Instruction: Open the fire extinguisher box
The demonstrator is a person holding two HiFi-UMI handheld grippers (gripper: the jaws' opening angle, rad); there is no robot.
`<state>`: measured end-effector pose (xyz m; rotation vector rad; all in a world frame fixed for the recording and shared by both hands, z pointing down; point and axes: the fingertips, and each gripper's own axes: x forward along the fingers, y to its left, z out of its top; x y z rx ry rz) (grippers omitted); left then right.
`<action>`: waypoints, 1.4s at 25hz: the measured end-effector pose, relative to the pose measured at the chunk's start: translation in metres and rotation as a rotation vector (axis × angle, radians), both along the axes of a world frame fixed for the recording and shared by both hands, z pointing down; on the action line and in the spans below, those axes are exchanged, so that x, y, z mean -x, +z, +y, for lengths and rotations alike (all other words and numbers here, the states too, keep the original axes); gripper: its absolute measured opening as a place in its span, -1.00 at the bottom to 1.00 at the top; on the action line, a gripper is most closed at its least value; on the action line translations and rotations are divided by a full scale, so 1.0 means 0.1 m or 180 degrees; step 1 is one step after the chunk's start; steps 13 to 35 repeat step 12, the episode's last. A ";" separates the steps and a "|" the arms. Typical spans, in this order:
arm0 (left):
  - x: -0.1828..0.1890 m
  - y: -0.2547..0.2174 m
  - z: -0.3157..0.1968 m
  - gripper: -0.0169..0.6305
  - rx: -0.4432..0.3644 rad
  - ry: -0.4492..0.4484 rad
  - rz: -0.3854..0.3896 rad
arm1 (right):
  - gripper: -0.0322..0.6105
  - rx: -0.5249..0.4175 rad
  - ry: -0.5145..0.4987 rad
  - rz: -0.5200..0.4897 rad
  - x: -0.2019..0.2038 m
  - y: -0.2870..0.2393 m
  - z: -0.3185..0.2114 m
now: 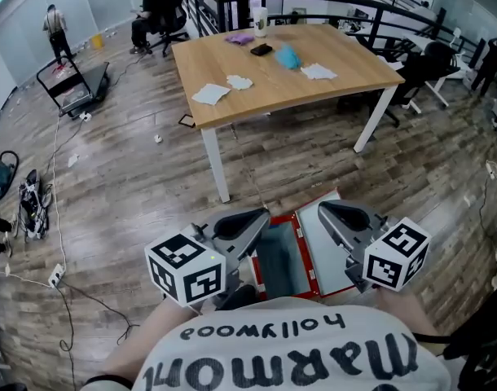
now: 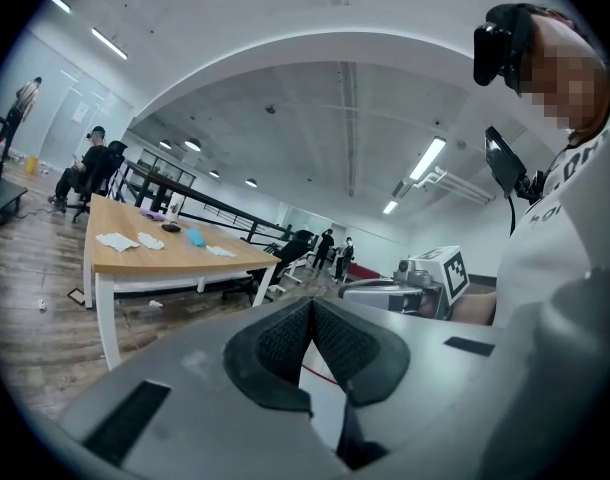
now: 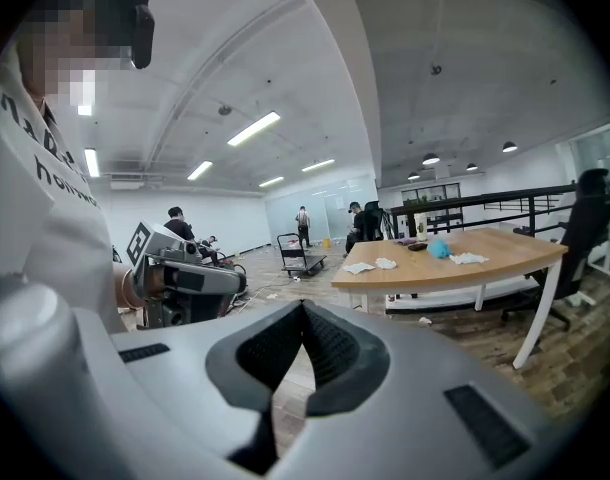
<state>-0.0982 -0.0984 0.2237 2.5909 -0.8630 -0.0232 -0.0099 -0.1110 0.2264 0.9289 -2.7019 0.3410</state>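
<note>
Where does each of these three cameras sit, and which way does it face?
Head view: on the person's head, looking steeply down at the red box, left claw, right claw and white shirt; wooden table beyond.
Left gripper view: on the left claw, looking along its shut jaws; right claw and shirt at right.
Right gripper view: on the right claw, looking along its shut jaws; left claw and shirt at left.
Both gripper views share the table.

I see the box (image 1: 279,261) only in part in the head view: the left gripper (image 1: 261,217) and right gripper (image 1: 323,208) cover its sides, and the person's shirt (image 1: 297,344) hides its near end. The things on the table (image 1: 350,73) are too small for me to name.
</note>
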 end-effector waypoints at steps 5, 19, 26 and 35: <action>-0.02 0.00 -0.03 -0.93 -0.0004 0.0007 0.0001 | -0.87 0.0005 0.0002 0.0016 -0.01 0.00 -0.02; -0.03 0.02 0.03 -0.93 -0.0006 0.0021 0.0020 | -0.87 -0.0012 0.0036 0.0007 -0.03 0.02 0.03; -0.03 0.02 0.03 -0.93 -0.0006 0.0021 0.0020 | -0.87 -0.0012 0.0036 0.0007 -0.03 0.02 0.03; -0.03 0.02 0.03 -0.93 -0.0006 0.0021 0.0020 | -0.87 -0.0012 0.0036 0.0007 -0.03 0.02 0.03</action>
